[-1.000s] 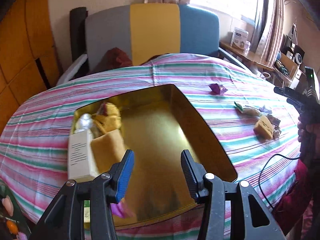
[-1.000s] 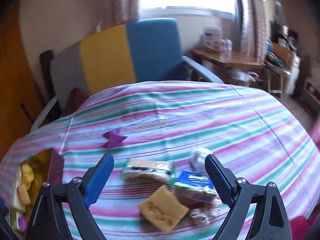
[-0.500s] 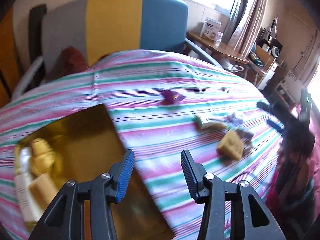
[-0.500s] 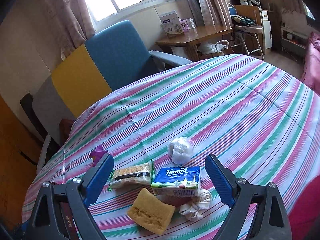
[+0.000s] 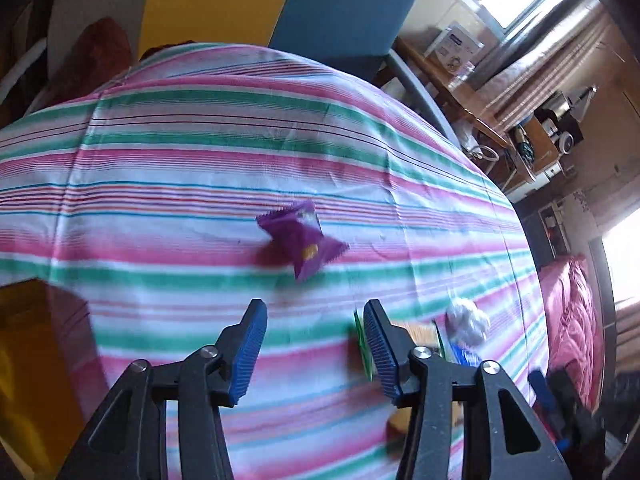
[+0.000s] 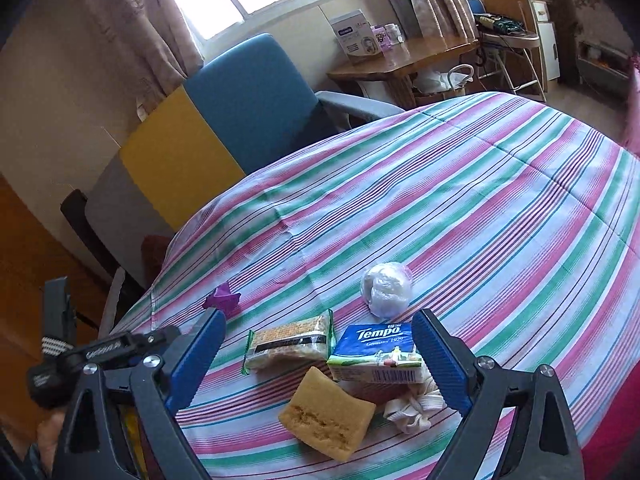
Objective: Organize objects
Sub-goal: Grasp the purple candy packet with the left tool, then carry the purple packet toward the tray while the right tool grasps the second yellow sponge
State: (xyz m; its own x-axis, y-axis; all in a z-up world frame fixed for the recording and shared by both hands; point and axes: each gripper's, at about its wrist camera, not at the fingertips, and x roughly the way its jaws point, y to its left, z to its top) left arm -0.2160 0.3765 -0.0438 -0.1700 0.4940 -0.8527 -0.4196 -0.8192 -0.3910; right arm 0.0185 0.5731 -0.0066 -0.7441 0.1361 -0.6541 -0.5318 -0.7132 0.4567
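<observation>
My left gripper (image 5: 314, 344) is open and empty above the striped tablecloth (image 5: 200, 160), just short of a purple candy wrapper (image 5: 304, 240). The gold tin (image 5: 28, 360) is at the left edge. My right gripper (image 6: 318, 360) is open and empty over a cluster: a cracker packet (image 6: 290, 342), a Tempo tissue pack (image 6: 378, 350), a yellow sponge cake (image 6: 328, 414), a white wrapped ball (image 6: 386, 290) and a white hair tie (image 6: 416, 410). The purple wrapper (image 6: 222, 300) lies beyond its left finger. The left gripper's body (image 6: 100, 354) shows at the left there.
A grey, yellow and blue chair (image 6: 224, 128) stands behind the table. A wooden side table (image 6: 404, 60) with a box stands by the window. The table's round edge drops away at the right (image 6: 600, 320).
My left gripper swung right, away from the gold tin and toward the purple wrapper. My right gripper stayed over the cluster, with the view shifting slightly.
</observation>
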